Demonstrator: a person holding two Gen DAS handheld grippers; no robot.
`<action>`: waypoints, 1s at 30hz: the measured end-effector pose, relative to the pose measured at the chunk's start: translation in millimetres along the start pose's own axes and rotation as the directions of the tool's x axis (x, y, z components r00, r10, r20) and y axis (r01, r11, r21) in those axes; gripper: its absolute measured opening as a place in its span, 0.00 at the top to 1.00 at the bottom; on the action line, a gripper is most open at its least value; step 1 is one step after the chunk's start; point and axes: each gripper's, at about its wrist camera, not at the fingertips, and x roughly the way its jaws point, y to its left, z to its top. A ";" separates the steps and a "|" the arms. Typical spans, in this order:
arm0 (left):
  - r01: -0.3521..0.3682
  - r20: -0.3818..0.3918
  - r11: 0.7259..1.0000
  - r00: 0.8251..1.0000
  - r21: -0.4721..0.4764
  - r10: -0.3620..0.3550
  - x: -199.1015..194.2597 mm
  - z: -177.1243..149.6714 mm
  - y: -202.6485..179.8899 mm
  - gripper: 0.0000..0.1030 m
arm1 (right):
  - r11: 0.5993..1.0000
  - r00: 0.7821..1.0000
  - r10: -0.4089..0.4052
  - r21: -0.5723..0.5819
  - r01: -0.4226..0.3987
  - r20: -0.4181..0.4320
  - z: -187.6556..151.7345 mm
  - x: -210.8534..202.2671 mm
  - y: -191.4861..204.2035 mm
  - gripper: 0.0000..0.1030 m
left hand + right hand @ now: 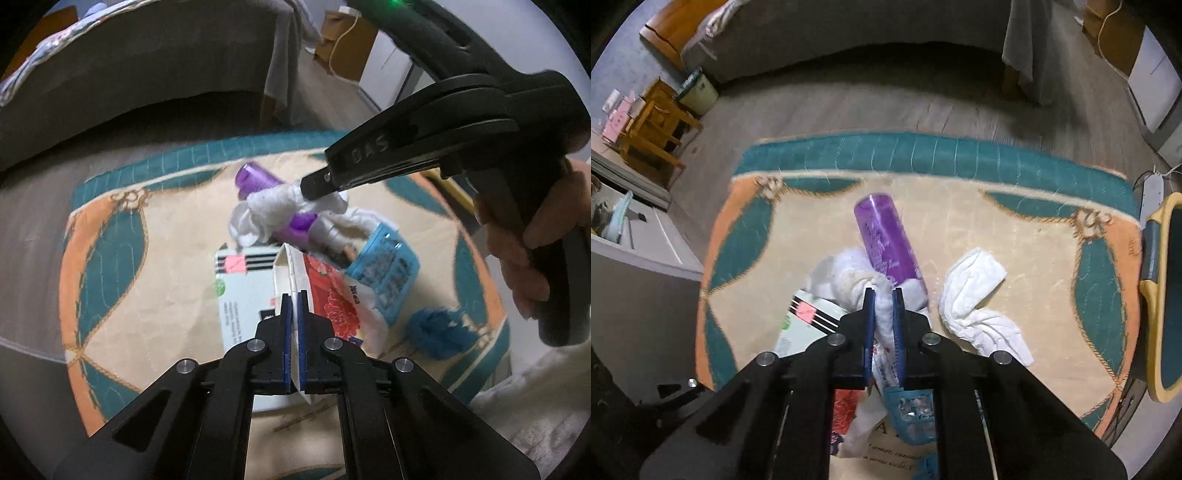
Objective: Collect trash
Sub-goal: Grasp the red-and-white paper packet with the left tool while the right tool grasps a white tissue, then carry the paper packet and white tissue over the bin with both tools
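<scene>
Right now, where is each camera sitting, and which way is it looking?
Left wrist: sits on the left gripper, looks down at the rug; its fingers pinch a red-and-white paper bag; the right gripper and a hand show.
Right wrist: sits on the right gripper, looks down; its fingers pinch a white tissue wad.
Both share the purple bottle, tissue wad, rug.

Both wrist cameras are looking steeply down from close above the rug (122, 258), facing the far bed (849, 40). Both are sharing the purple bottle (886, 240) and crumpled tissue (280, 206).
</scene>
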 end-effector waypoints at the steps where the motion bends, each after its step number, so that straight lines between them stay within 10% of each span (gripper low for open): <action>1: 0.000 0.004 1.000 1.000 0.001 0.000 -1.6 0.8 -2.1 0.97 | 1.000 1.000 0.012 0.011 -0.012 0.018 0.1 -8.1 -3.0 0.91; 22: -0.131 0.162 0.986 0.980 0.107 0.113 -48.0 65.2 -55.5 0.97 | 0.986 0.959 -0.053 0.164 0.007 0.279 -8.6 -143.9 -91.4 0.91; 30: -0.204 0.326 0.952 0.937 0.229 0.123 -71.2 131.9 -99.2 0.97 | 0.974 0.925 -0.107 0.226 0.023 0.363 -26.6 -179.5 -149.3 0.91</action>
